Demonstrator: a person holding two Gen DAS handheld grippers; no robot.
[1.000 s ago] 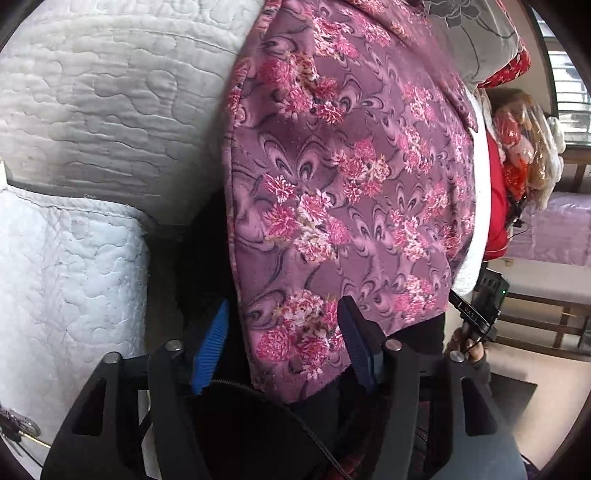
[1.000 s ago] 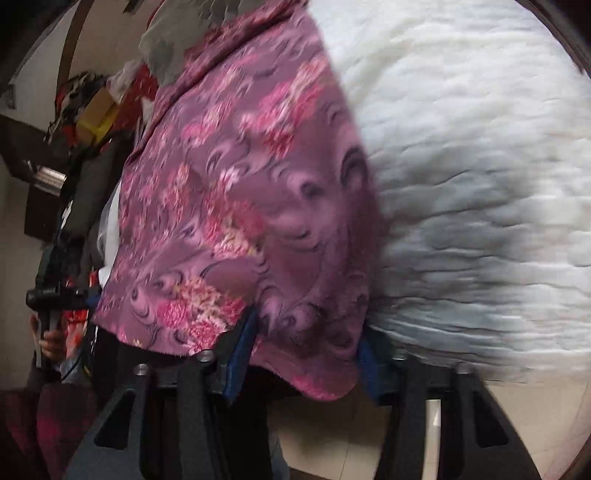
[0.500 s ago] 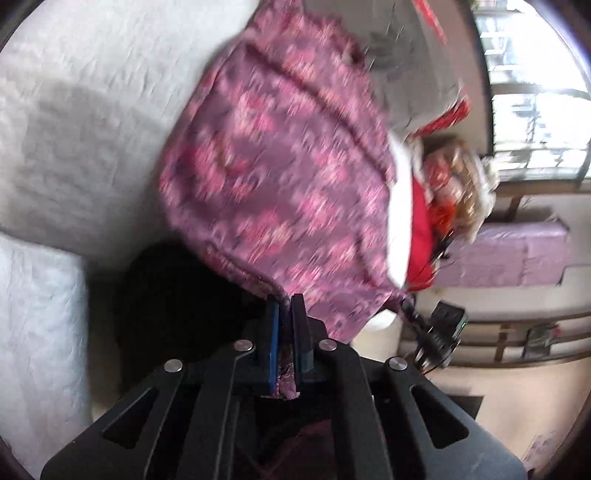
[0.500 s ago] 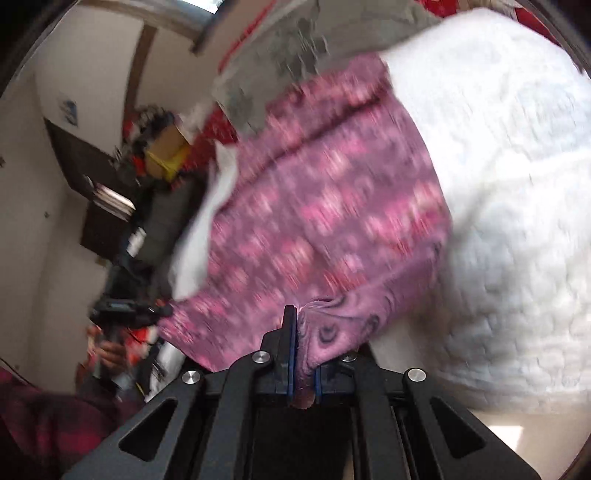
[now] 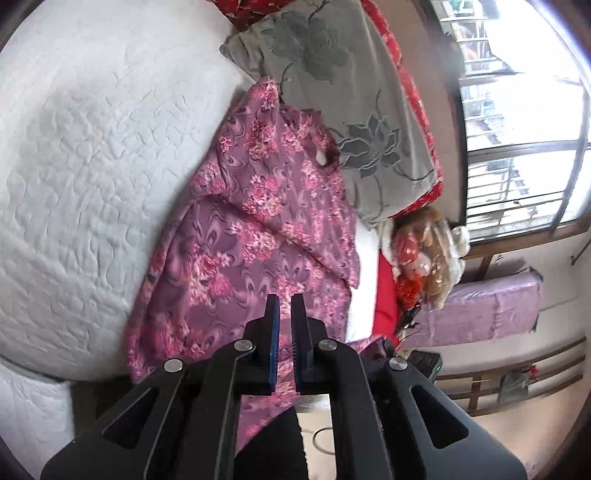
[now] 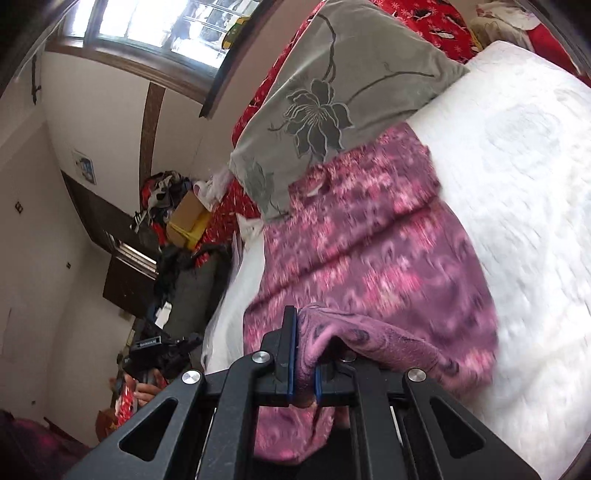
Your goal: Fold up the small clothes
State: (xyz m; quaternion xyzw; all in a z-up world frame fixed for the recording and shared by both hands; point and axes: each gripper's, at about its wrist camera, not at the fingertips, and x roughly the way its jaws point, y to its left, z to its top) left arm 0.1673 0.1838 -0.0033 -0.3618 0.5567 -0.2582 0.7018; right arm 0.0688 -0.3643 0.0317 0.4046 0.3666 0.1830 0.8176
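A purple garment with pink flowers lies along the edge of a white quilted bed and hangs over its side. It also shows in the right wrist view. My left gripper is above the garment's lower part, its jaws nearly together with a narrow gap, and nothing shows between the fingertips. My right gripper is shut on a bunched corner of the garment and holds it lifted off the bed.
A grey pillow with a flower print lies at the garment's far end, over red bedding. A purple bench and a window are to the right. A person with a camera stands beside the bed.
Both grippers shut on the garment's hanging hem and rose with it. The hem has since slipped out from between the left fingertips, while the right still holds its corner.
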